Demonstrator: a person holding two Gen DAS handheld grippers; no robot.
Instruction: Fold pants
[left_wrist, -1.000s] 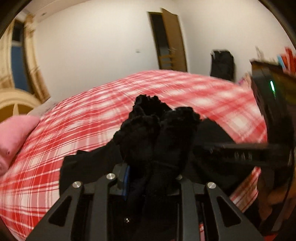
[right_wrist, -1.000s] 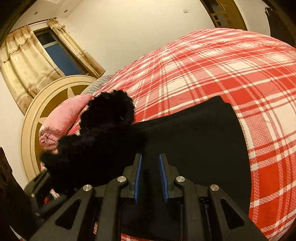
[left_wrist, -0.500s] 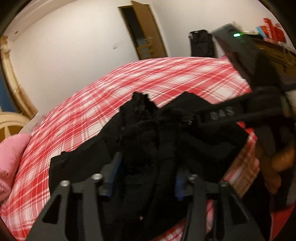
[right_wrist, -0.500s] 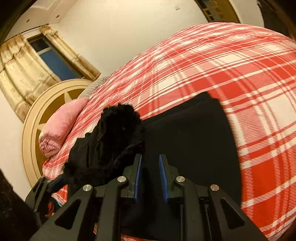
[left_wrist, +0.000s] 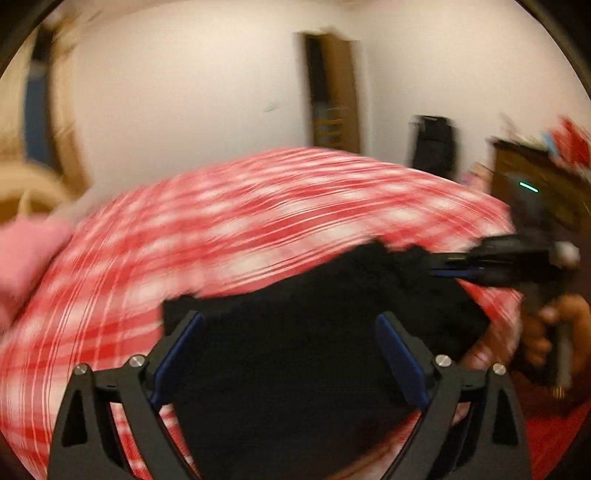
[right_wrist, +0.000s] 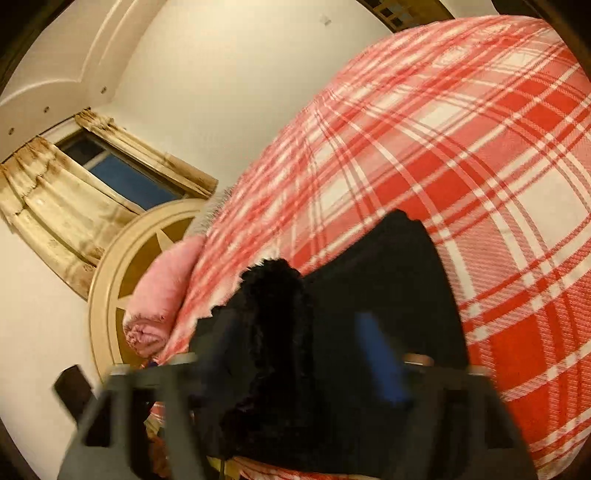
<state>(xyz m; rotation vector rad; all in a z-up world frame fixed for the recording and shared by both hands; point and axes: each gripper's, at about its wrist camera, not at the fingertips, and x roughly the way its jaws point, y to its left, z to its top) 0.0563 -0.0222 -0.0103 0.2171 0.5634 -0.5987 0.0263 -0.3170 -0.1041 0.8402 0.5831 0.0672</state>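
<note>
Spreading our left tongs (left_wrist: 290, 354) wide over the black pants (left_wrist: 295, 350), we grip nothing; our right tongs (right_wrist: 295, 354) gape too, blurred. The pants lie on the red plaid bed (right_wrist: 461, 147).

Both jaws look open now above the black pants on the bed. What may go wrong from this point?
A fuzzy bunch of the pants stands up between the open jaws of the right gripper; pulling back may snag it and undo the fold.
The pants lie near the edge of the plaid bed cover, and the left gripper is open too, so they could slide off.
</note>
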